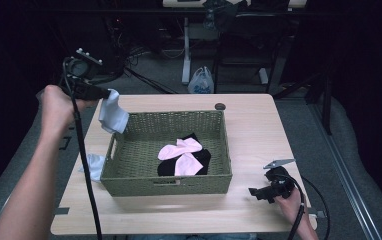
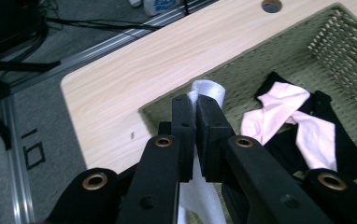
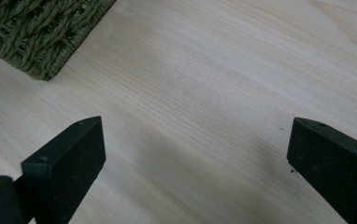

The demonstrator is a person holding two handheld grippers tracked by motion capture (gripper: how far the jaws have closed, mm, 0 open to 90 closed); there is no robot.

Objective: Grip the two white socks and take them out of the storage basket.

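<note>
High view: the desk (image 1: 259,125) carries a woven green basket (image 1: 129,172) at its middle, with pink socks (image 1: 181,149) and black socks (image 1: 202,156) lying tangled on the basket floor toward its right wall. Another pale sock (image 1: 93,165) lies on the desk against the basket's left wall. Above the basket's far left corner, the left gripper (image 1: 110,93) is clenched on a white sock (image 1: 113,114), which hangs limp. It looks light and soft, best pinched by a fold or cuff. Near the desk's right front corner, the right gripper (image 1: 253,191) rests with jaws wide apart, holding nothing.
</note>
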